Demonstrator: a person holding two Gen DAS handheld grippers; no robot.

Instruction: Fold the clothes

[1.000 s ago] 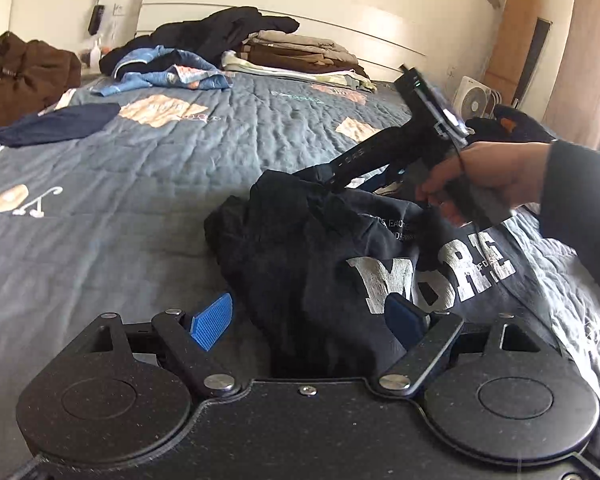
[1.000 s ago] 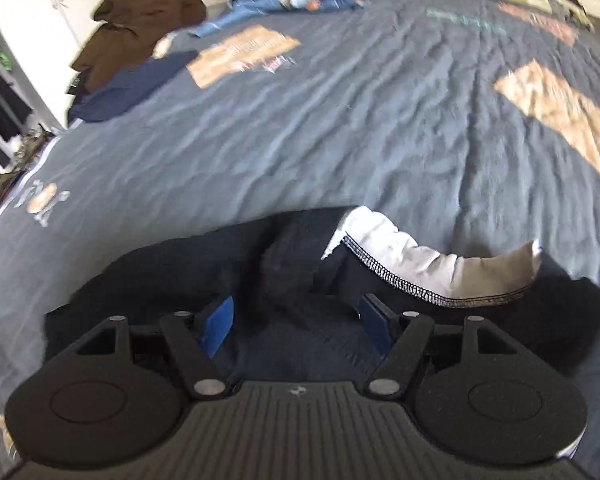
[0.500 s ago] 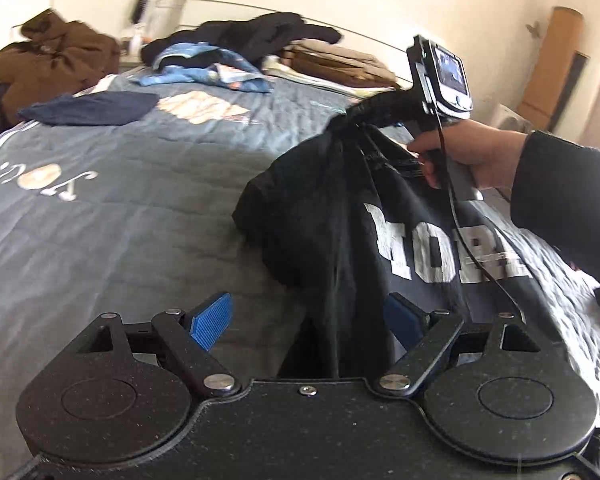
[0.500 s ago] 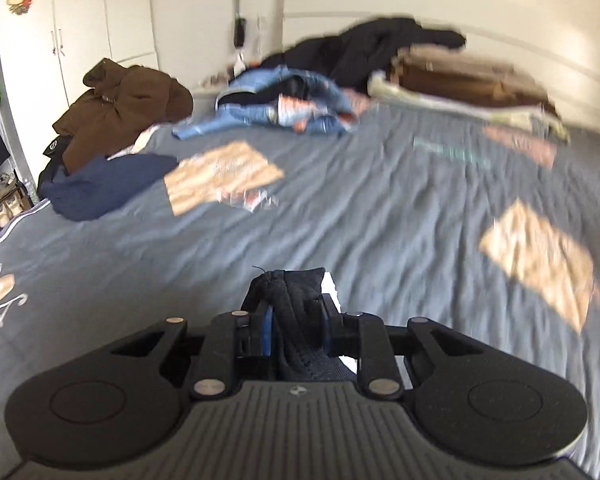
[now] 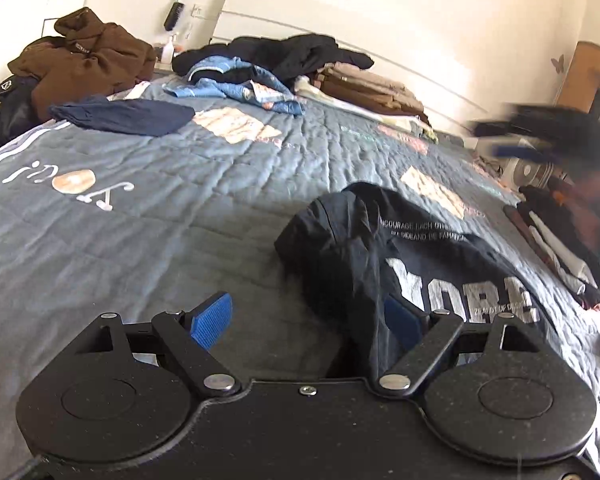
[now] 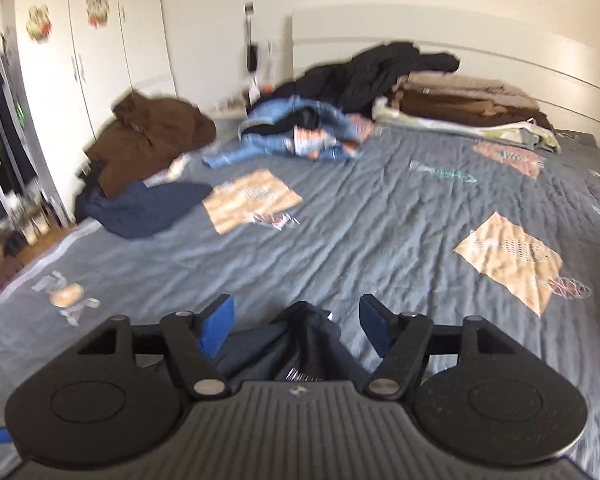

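Observation:
A black T-shirt (image 5: 412, 256) with white lettering lies crumpled on the grey-blue quilt (image 5: 180, 208). A fold of it runs down between the fingers of my left gripper (image 5: 306, 320), against the right blue pad (image 5: 402, 322). That gripper is open and low over the bed. My right gripper (image 6: 296, 322) is open too, and a loose bunch of dark cloth (image 6: 308, 332) sits between its spread pads without being pinched. In the left wrist view the right gripper (image 5: 540, 136) is a blur at the upper right, above and beyond the shirt.
Near the headboard lie a brown hoodie (image 5: 88, 68), a blue denim heap (image 5: 240, 84), a black jacket (image 5: 296, 52) and a folded brown stack (image 5: 372, 96). A navy garment (image 5: 124, 118) lies at the left. Dark clothes (image 5: 556, 240) edge the bed's right side. A wardrobe (image 6: 100, 52) stands left.
Half a second ago the right gripper was shut on the shirt and held it up. It has now opened and swung up to the right, and the shirt has dropped back onto the quilt.

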